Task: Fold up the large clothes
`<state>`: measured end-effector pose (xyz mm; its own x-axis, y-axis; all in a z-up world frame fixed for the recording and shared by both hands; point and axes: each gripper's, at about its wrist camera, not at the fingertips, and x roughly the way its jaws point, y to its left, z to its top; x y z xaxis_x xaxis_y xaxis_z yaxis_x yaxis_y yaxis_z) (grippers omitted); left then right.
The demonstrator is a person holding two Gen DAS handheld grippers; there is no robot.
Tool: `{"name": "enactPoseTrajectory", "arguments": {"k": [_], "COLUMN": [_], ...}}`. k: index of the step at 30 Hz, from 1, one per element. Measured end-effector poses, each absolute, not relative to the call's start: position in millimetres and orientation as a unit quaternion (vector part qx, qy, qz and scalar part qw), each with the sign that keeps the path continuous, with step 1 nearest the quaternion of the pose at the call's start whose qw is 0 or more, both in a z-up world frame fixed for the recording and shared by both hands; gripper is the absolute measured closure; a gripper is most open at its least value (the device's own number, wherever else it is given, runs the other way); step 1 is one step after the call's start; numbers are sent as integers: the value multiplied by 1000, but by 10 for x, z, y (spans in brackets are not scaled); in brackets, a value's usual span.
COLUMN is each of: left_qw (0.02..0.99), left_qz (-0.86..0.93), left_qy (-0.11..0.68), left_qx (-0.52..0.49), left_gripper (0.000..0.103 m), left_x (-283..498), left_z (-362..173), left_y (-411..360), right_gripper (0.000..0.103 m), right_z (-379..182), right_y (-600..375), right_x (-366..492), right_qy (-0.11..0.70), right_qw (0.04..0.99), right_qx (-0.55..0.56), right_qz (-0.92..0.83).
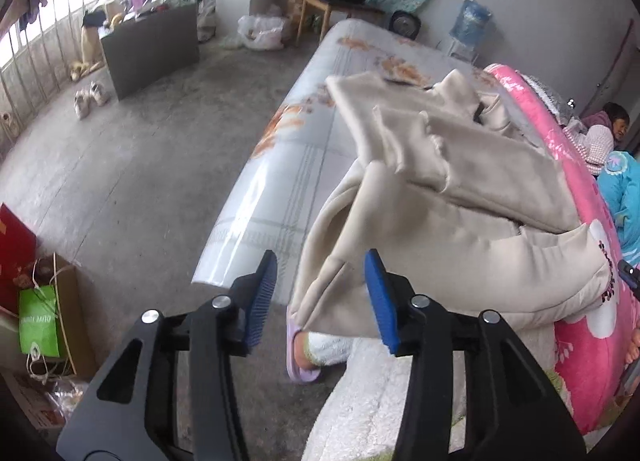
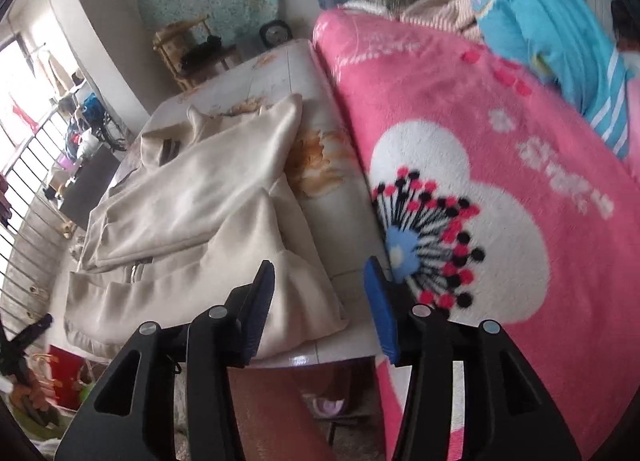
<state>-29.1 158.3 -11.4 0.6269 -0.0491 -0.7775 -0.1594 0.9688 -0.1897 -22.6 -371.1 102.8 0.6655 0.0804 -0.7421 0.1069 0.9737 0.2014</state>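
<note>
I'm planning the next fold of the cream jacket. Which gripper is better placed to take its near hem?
Probably the left gripper: the cream jacket has its hanging hem between the open pads. The right gripper hangs open beside its corner.

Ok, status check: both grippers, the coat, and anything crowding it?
Left gripper open, empty. Right gripper open, empty. Cream coat on table, sleeves folded across. Pink blanket alongside.

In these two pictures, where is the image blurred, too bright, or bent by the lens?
Left wrist view: the window is blown out white, and the mattress edge curves from fisheye distortion. Right wrist view: the pink blanket and the blue garment are smeared by motion blur; the cream coat is sharper.
</note>
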Motion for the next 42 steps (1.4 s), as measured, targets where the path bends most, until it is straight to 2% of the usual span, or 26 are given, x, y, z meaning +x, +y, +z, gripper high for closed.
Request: {"name": "enactPoseTrajectory", "arguments": {"k": [1,2,5,10,15,19,20,22,24,25,26,28,36,41,42], "left_qw": [899,902,898,884,897,904,906,908,911,913,914,916,938,927,926], "left_qz": [12,-6,-60,-113,-70,-49,-46,-37,-34,-35,-37,-42,-56,-51,-52], "left_qy": [421,417,420,442,435,424,422,417,411,407,404,399,342,372,372], "left_qx": [-118,-116,-114,-105,-25,7,7,8,3,2,1,-1,-22,-21,-23], "left_gripper": [58,57,57,57,63,77,79,91,98,100,100,102,102,102,102], "left_x": [-263,-225,-67,189,182,153,160,167,184,185,190,188,250,448,447], "left_z": [-62,-39,-72,-396,-614,-633,-629,-625,-630,-626,-626,-617,-206,-468,-482], "left_y": [1508,1442,1144,623,358,349,371,400,434,447,450,453,559,504,513], "right_gripper": [39,38,35,32,32,33,38,62,70,92,96,100,103,103,100], "right_z": [1110,1150,1163,794,605,542,502,361,342,360,373,423,973,756,711], "right_y": [-3617,-3521,-3228,-2490,-1936,-1576,-1495,-1368,-1362,-1363,-1381,-1437,-1472,-1462,-1450], "right_x": [-231,-219,-132,87,81,81,95,159,160,165,180,197,334,546,538], "right_qy": [396,390,393,455,480,476,478,499,491,488,490,489,409,457,469], "right_qw": [912,915,913,876,852,846,844,831,836,838,837,839,885,858,847], "right_qx": [108,103,86,52,33,-1,-15,-40,-55,-62,-61,-47,-36,-13,-7], "right_qz": [3,18,71,153,205,239,243,243,239,234,234,233,218,236,250]}}
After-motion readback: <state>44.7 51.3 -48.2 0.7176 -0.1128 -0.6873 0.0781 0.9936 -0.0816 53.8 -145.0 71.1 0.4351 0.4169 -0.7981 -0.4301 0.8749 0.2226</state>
